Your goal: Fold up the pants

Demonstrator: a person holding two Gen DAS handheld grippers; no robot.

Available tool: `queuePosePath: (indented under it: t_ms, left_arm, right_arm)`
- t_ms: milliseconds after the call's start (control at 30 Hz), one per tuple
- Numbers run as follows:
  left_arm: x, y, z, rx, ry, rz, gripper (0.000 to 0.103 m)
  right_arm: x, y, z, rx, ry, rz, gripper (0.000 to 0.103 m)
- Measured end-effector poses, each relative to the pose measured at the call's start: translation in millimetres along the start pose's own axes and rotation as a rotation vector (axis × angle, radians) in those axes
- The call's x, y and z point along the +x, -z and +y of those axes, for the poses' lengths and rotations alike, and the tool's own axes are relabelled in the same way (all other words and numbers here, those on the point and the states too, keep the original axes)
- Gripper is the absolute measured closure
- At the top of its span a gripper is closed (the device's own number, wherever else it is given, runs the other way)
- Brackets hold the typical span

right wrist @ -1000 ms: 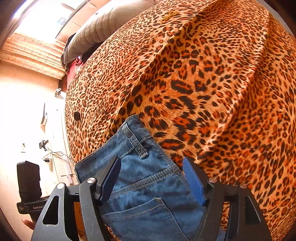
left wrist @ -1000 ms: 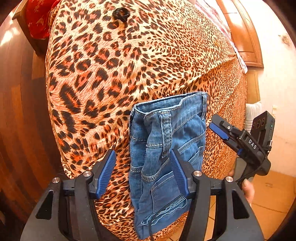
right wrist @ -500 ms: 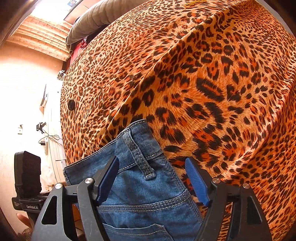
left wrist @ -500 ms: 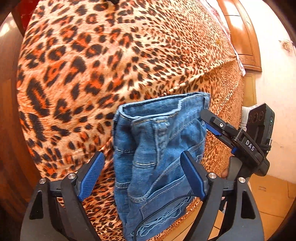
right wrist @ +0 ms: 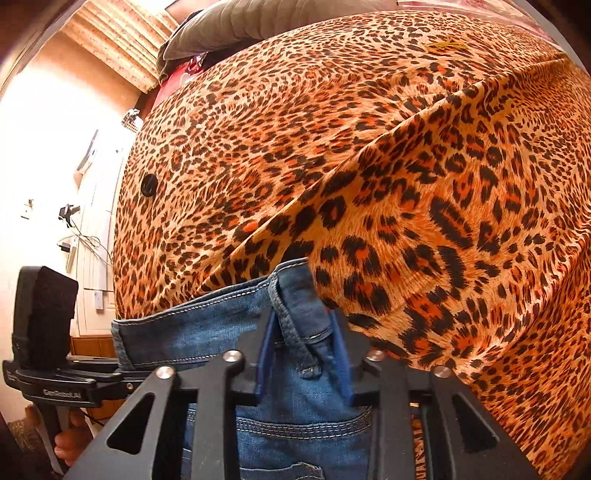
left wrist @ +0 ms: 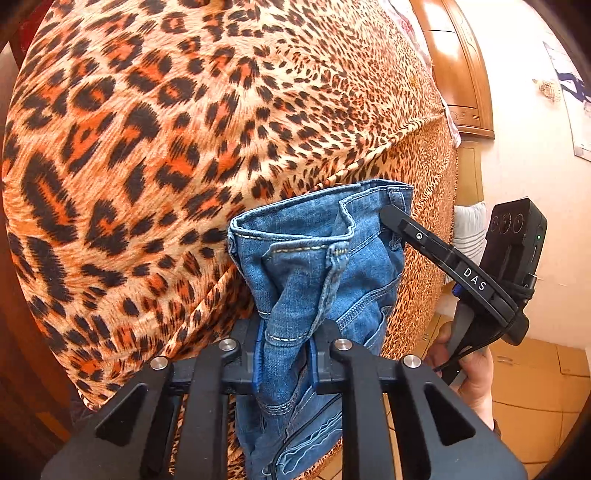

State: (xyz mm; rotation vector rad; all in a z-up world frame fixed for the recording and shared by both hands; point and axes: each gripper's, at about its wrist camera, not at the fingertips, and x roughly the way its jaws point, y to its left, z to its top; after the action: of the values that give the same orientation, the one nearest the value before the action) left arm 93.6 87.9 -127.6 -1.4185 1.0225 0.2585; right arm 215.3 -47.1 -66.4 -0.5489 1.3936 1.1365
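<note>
Blue denim pants (left wrist: 314, 266) lie at the near edge of a bed with a leopard-print cover (left wrist: 184, 110), the waistband up and the rest hanging over the edge. My left gripper (left wrist: 284, 354) is shut on a bunched fold of the waistband at its left end. My right gripper (right wrist: 303, 354) is shut on the waistband at a belt loop on the pants (right wrist: 221, 325). The right gripper (left wrist: 391, 218) also shows in the left wrist view, pinching the waistband's right corner. The left gripper's body (right wrist: 55, 369) shows at the far left of the right wrist view.
A small black round object (right wrist: 149, 184) lies on the cover farther back. A grey pillow (right wrist: 229, 26) sits at the bed's far end. Wooden furniture (left wrist: 458, 66) and an orange tiled floor (left wrist: 535, 387) are beside the bed.
Both grippers moved forward onto the waistband and closed on it. They were open one second and half a second ago. The denim is now bunched between the fingers.
</note>
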Motion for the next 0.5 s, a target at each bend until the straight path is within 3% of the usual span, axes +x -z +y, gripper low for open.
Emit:
queuePosePath:
  t_ms: [267, 500]
  left_arm:
    - [-40.2, 38.0, -59.0, 0.264, -0.103, -0.113, 0.092]
    - [-66.9, 98.8, -112.9, 0.515, -0.167, -0.189, 0.092]
  right_arm:
    - [-60.4, 27.0, 6.0, 0.009, -0.102, -0.138, 0.086]
    - [-128.3, 71.8, 4.2, 0.045, -0.191, -0.296, 0.086]
